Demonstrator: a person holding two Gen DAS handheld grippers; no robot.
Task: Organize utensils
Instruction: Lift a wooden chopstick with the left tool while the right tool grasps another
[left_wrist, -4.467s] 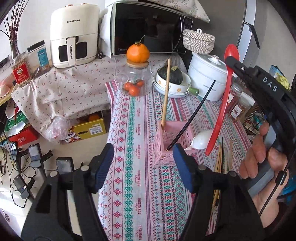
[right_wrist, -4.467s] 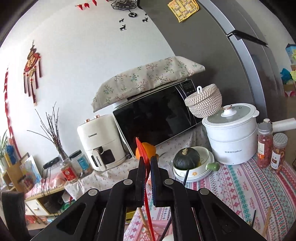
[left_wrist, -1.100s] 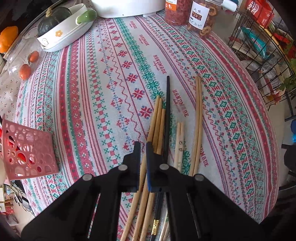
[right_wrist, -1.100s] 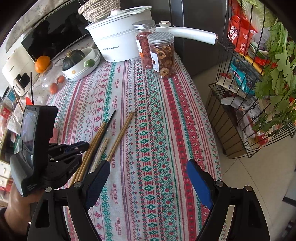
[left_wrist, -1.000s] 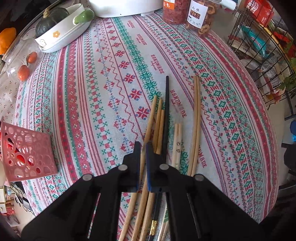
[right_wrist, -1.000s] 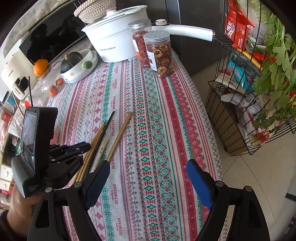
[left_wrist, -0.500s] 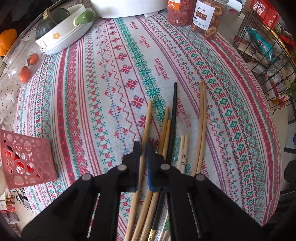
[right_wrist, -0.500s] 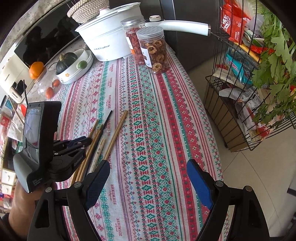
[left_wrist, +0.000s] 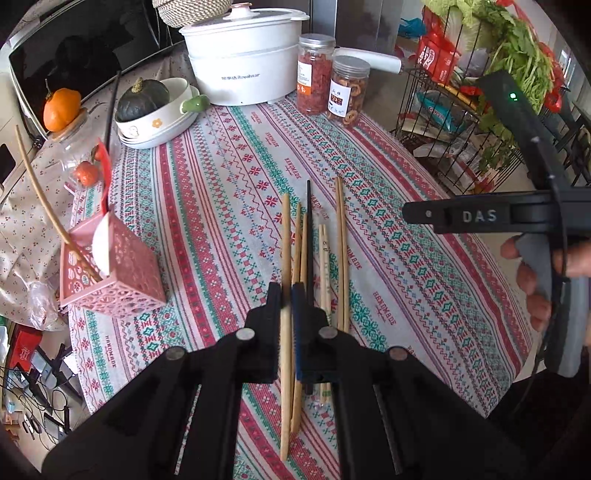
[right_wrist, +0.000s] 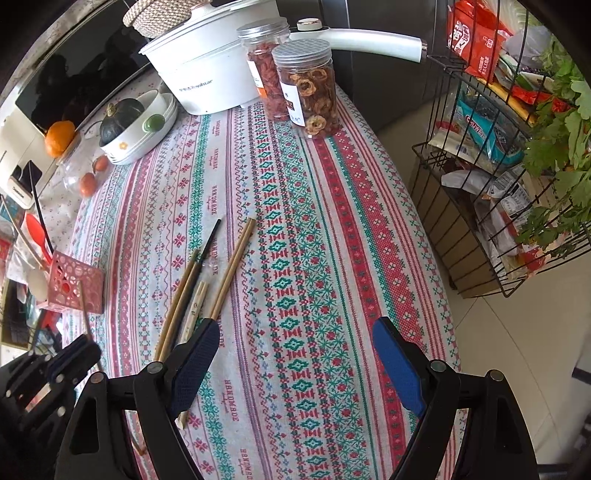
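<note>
Left tongs (left_wrist: 287, 295) pinch one wooden chopstick (left_wrist: 285, 236) — lengthwise between them.

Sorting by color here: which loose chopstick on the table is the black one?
The black chopstick, lying among the bamboo chopsticks; it alone is dark.

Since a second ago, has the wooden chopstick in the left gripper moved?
Yes. The wooden chopstick, clamped in the left gripper, has separated from the chopsticks left on the tablecloth, shifting left.

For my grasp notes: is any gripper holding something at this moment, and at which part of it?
The left gripper is shut on one wooden chopstick, gripping it around mid-length. The right gripper is open and holds nothing.
</note>
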